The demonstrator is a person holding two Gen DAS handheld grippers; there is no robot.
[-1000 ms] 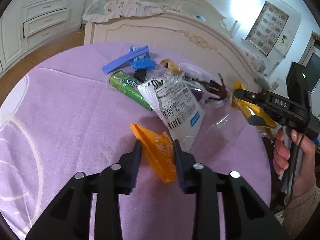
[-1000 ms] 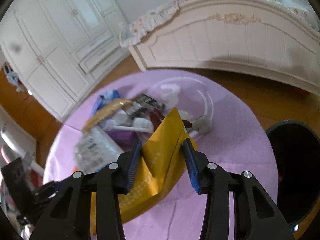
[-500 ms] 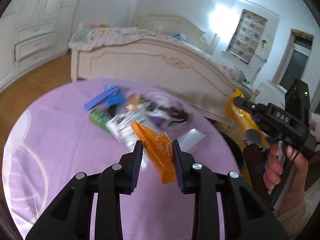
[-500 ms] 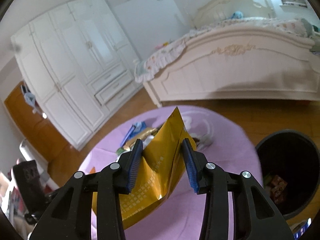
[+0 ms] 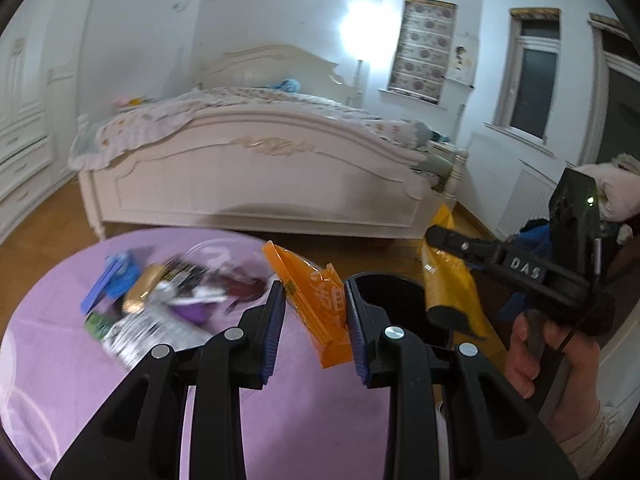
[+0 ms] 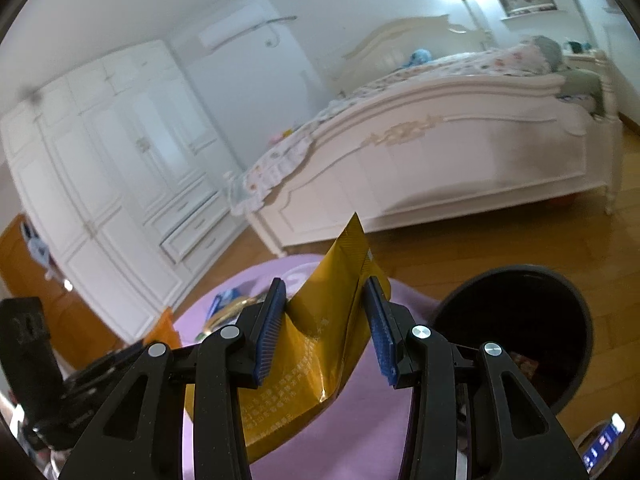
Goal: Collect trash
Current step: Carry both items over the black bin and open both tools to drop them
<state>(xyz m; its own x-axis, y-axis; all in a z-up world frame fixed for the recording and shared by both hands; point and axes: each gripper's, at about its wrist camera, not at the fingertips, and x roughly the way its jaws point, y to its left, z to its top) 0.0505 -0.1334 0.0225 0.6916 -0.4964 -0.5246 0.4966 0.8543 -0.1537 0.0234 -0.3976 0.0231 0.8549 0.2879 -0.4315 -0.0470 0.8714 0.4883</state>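
Observation:
My left gripper (image 5: 316, 300) is shut on an orange wrapper (image 5: 316, 312) and holds it up above the edge of the purple table (image 5: 60, 360). My right gripper (image 6: 326, 312) is shut on a yellow foil pouch (image 6: 316, 344), lifted beside the table; the pouch also shows in the left wrist view (image 5: 450, 292). The black trash bin (image 6: 520, 328) stands on the floor just right of the table; its rim shows behind the left fingers (image 5: 384, 284). A pile of trash (image 5: 160, 300) lies on the table, blurred.
A white bed (image 5: 256, 168) stands beyond the table. White wardrobes (image 6: 100, 184) line the left wall. The floor (image 6: 500, 240) is wood. A phone (image 6: 604, 440) lies low at the right edge.
Both grippers have lifted their wrappers off the table and swung right towards the bin. The trash pile has dropped to the lower left of the left wrist view.

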